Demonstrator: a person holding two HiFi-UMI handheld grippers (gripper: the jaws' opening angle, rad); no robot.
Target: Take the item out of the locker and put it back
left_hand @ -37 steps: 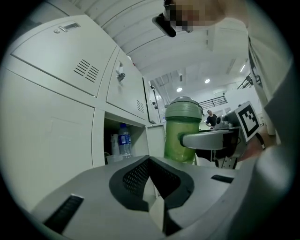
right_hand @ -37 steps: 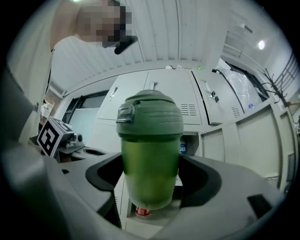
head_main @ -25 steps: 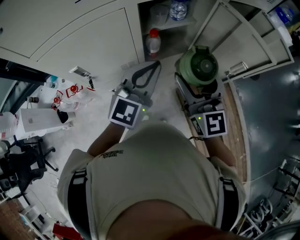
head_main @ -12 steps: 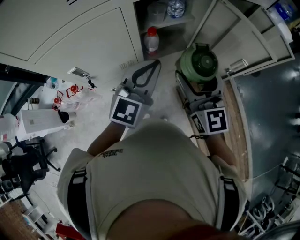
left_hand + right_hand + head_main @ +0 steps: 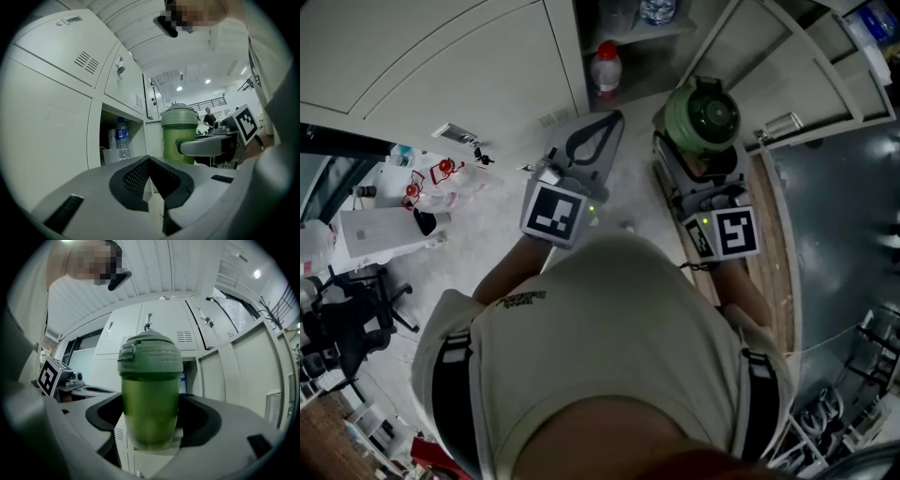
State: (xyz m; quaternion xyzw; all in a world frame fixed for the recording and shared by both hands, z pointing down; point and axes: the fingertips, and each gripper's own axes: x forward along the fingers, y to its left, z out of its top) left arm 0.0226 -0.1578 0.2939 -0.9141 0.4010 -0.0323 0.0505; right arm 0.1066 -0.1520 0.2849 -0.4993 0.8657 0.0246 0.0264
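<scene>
Since a second ago very little has changed: in the head view the whole scene has slid slightly up the frame, and both grippers sit much as they did, side by side in front of the locker (image 5: 450, 66). The right gripper (image 5: 150, 405) remains clamped on the green shaker bottle (image 5: 701, 112), its jaws spread wide around the body, pads pressed to either side and the bottle upright with its lid on top. It is held outside the locker, just before the open compartment (image 5: 628, 42) and beside the swung-out door (image 5: 773, 70). The left gripper (image 5: 150, 158) has its jaws together at the tips with nothing between them, and it sits just left of the shaker without touching it. Inside the compartment stand a water bottle (image 5: 121, 138) and a clear plastic cup (image 5: 109, 155); lower down is a red-capped bottle (image 5: 606, 67). On the floor to the left lie a white box (image 5: 380, 234) and an office chair (image 5: 347, 323).
</scene>
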